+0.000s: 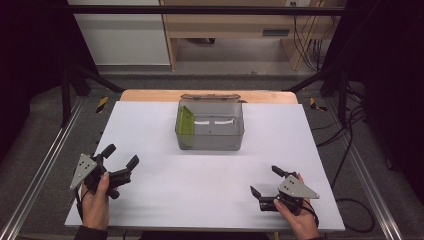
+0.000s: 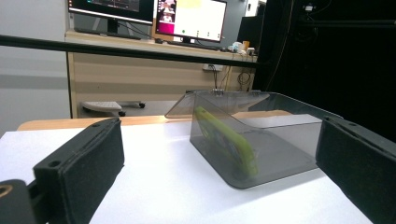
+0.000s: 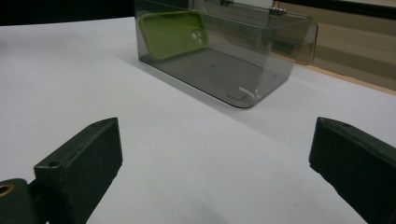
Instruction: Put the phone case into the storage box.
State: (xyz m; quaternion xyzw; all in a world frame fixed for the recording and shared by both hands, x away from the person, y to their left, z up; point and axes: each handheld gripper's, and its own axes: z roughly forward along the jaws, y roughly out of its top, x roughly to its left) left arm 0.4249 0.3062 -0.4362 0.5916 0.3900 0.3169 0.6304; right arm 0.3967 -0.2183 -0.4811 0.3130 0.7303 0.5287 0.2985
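A clear smoky plastic box (image 1: 210, 127) with its lid hinged back stands at the far middle of the white table (image 1: 200, 175). A green phone case (image 1: 185, 121) leans on edge against the box's left wall, also seen as the green case (image 2: 226, 140) and the green case (image 3: 173, 33). My left gripper (image 1: 120, 155) is held at the near left, open and holding nothing. At the near right, my right gripper (image 1: 265, 180) is likewise open, nothing between its jaws. Both stand well short of the box (image 3: 219, 51).
A wooden strip (image 1: 150, 95) edges the table's far side. Metal frame rails (image 1: 45, 165) run along both sides, and cables (image 1: 350, 150) lie to the right. A desk with monitors (image 2: 149, 14) stands beyond the table.
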